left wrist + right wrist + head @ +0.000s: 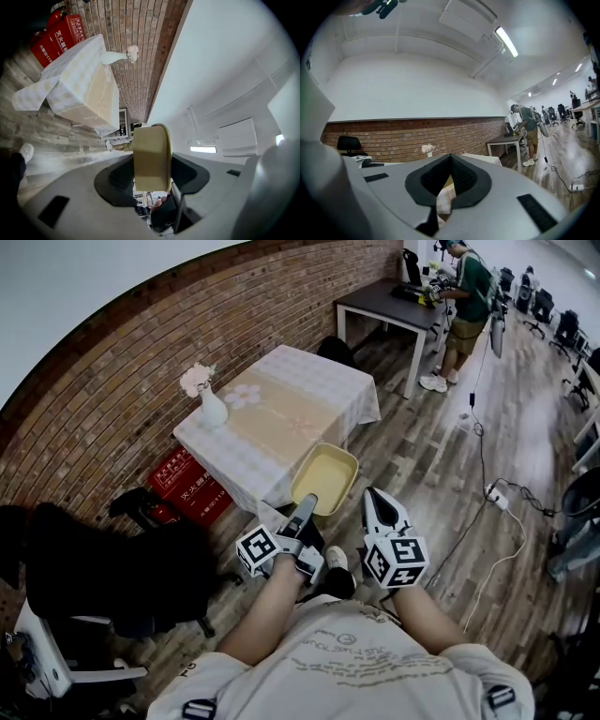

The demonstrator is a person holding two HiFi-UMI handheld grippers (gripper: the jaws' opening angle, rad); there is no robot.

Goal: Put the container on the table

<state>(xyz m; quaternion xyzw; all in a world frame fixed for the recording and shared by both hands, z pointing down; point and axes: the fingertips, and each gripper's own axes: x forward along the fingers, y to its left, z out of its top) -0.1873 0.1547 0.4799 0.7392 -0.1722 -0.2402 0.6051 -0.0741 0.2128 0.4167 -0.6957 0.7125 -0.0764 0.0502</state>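
Two grippers reach out ahead of the person. The left gripper [307, 502] is clamped on the near rim of the yellow container [325, 476], which is held above the floor just off the cloth-covered table [281, 423], at the table's five o'clock. The right gripper [373, 494], at the container's four o'clock, has its jaws together on nothing. A white vase [212, 409] stands at the tabletop's nine o'clock. A red box [187, 486] sits on the floor at the table's seven o'clock.
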